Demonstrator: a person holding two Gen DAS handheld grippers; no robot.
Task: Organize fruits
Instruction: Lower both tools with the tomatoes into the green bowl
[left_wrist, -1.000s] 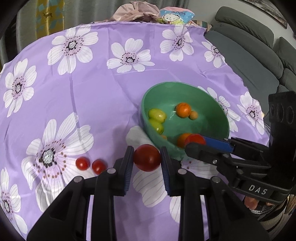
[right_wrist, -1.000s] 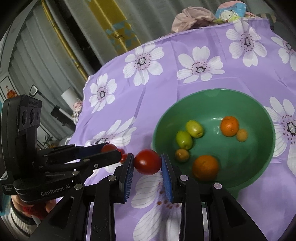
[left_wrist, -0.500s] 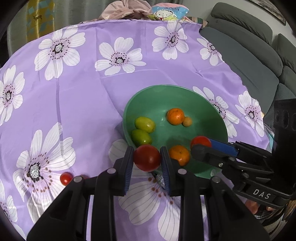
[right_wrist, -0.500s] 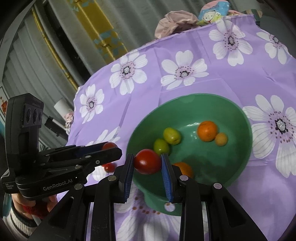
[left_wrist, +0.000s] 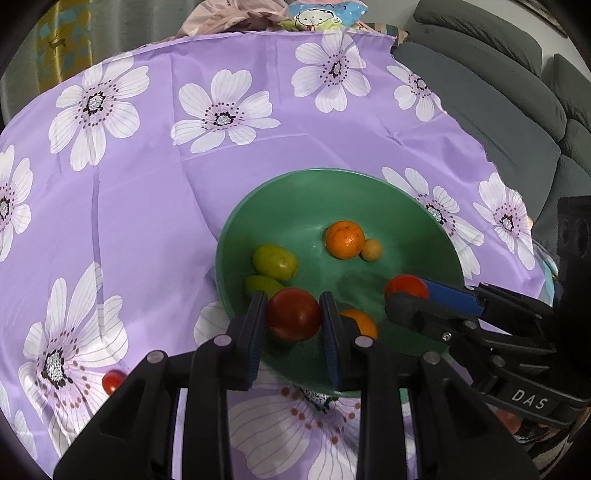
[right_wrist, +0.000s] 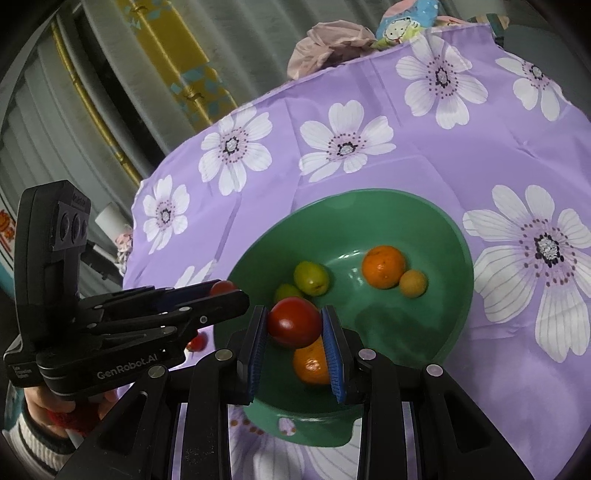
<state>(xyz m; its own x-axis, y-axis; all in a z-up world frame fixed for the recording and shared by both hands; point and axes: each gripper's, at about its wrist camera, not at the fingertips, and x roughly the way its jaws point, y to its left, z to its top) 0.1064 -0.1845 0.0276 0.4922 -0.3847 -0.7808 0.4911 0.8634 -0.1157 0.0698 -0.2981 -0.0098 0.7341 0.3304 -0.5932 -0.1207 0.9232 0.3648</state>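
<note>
Both grippers carry a tomato over the green bowl (left_wrist: 236, 229), which is where the fruit is being gathered. In the left wrist view the left gripper (left_wrist: 293, 314) sits at lower centre, its fingers (left_wrist: 255, 332) closed on a red tomato (left_wrist: 293, 314) just inside the near rim, above the green fruits (left_wrist: 275, 260). The right gripper (left_wrist: 406, 295) reaches in from the right of that frame, its fingers pinching a second red tomato (left_wrist: 404, 286) over the right half of the bowl.

The right wrist view shows the same from the other side: the second tomato (right_wrist: 294, 322) is clamped between blue pads over a near orange (right_wrist: 312, 362), with the larger orange (right_wrist: 383, 266) and a small yellow-orange fruit (right_wrist: 413, 283) resting further up in the bowl.

Each tomato seems held by its sides at the widest part, probably so the round, smooth skin does not slip. They sit low over the bowl, so a release should mean a short drop rather than a bounce. At least one small tomato (left_wrist: 112, 381) lies on the purple flowered cloth of the bench (left_wrist: 147, 206), lower left of the left view, so some collecting remains
</note>
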